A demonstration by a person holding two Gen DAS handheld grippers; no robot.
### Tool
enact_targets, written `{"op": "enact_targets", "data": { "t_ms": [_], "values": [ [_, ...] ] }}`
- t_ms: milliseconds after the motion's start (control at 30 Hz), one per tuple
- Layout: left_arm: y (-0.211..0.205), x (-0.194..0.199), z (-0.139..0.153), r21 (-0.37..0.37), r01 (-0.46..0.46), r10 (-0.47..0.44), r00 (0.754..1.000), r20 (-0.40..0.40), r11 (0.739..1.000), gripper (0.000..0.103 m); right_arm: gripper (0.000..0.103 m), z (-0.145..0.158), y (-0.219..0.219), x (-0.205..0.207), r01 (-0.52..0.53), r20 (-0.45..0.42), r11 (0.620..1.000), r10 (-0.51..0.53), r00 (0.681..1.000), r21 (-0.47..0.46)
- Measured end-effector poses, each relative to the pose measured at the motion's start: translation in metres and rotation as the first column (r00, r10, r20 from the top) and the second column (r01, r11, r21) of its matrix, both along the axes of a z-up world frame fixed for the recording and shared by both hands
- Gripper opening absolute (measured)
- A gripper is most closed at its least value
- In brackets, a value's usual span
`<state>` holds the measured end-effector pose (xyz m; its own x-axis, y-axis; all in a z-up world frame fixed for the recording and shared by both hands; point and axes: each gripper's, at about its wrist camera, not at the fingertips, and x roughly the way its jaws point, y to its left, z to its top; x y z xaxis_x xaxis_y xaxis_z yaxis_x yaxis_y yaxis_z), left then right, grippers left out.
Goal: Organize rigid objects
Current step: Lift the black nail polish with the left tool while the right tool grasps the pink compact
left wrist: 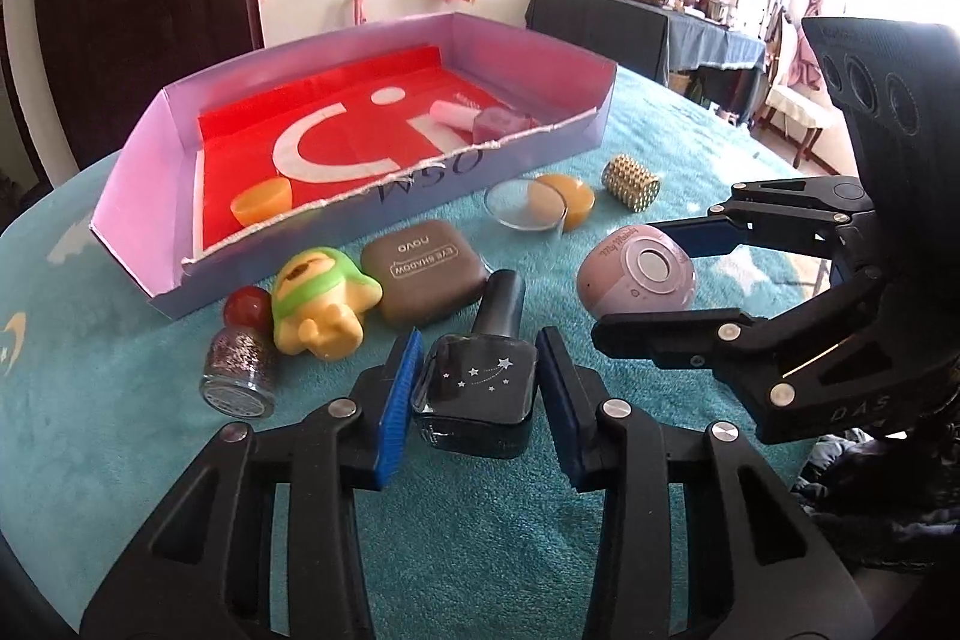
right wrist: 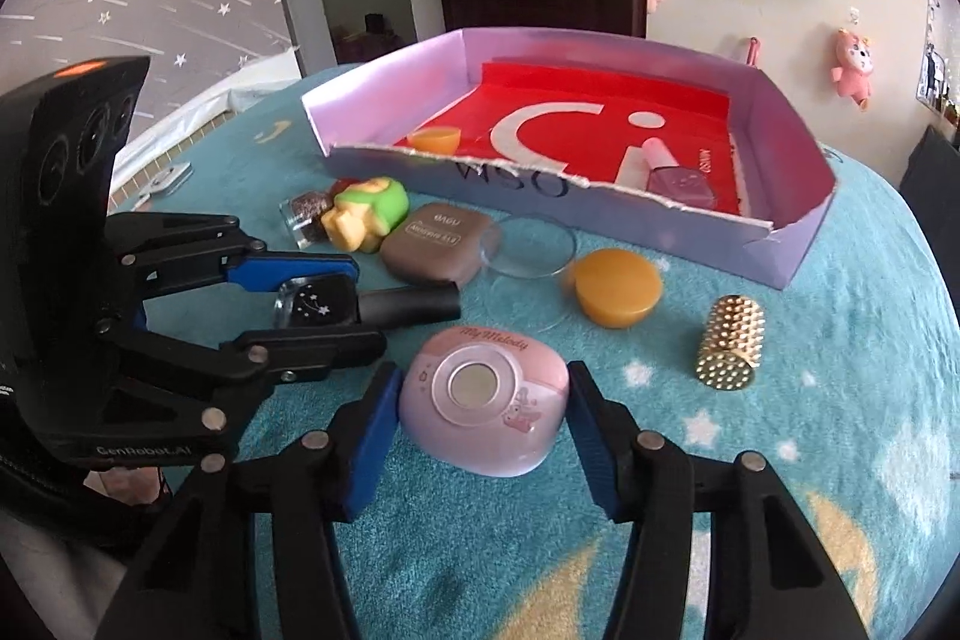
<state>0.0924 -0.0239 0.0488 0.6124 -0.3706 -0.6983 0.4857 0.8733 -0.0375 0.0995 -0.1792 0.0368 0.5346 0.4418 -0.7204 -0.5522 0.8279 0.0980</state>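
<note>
- Left claw (left wrist: 474, 388) — blue pads to either side of a dark nail polish bottle (left wrist: 477, 376) lying on the table (left wrist: 120, 400); jaws parted, small gaps visible at both sides.
- Right claw (right wrist: 483, 409) — jaws spread around a pink My Melody case (right wrist: 483, 400), one pad touching or nearly so, the other just clear.
- Beside these: glitter polish bottle (left wrist: 240, 370), yellow-green toy figure (left wrist: 321, 307), brown eyeshadow compact (left wrist: 429, 271).
- Farther: clear glass dish (left wrist: 525, 205), orange puck (left wrist: 570, 199), gold studded cylinder (left wrist: 630, 181).
- Farthest — lilac cardboard tray (left wrist: 144, 196) with red lining, holding an orange cup (left wrist: 261, 205) and a pink polish bottle (left wrist: 480, 118).
</note>
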Motion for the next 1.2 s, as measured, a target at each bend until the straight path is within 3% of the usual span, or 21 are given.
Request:
{"op": "enact_targets", "data": {
  "t_ms": [567, 733, 900, 967, 1033, 1200],
  "values": [
    [0.001, -0.014, -0.015, 0.023, -0.031, 0.031, 0.999, -0.03, 0.999, 0.037, 0.057, 0.0, -0.015, -0.008, 0.035, -0.01, 0.999, -0.035, 0.999, -0.009],
    [-0.002, -0.021, -0.017, 0.003, -0.045, 0.045, 0.999, -0.031, 0.999, 0.052, 0.058, -0.003, -0.025, -0.011, 0.072, -0.015, 0.997, -0.072, 0.997, -0.01],
    [-0.003, -0.027, -0.017, -0.009, -0.065, 0.065, 0.998, -0.019, 0.998, 0.053, 0.058, -0.007, -0.031, -0.015, 0.098, -0.011, 0.995, -0.098, 0.995, -0.002],
    [-0.003, -0.029, -0.017, -0.021, -0.08, 0.079, 0.997, -0.017, 0.997, 0.053, 0.063, -0.006, -0.031, -0.018, 0.099, 0.001, 0.995, -0.099, 0.995, -0.001],
    [-0.003, -0.031, -0.018, -0.026, -0.091, 0.091, 0.996, -0.012, 0.996, 0.053, 0.076, -0.006, -0.03, -0.021, 0.104, 0.016, 0.995, -0.104, 0.994, -0.002],
    [-0.002, -0.032, -0.017, -0.045, -0.123, 0.122, 0.992, -0.023, 0.991, 0.053, 0.077, -0.008, -0.027, -0.026, 0.134, 0.056, 0.991, -0.134, 0.989, -0.008]
  ]
}}
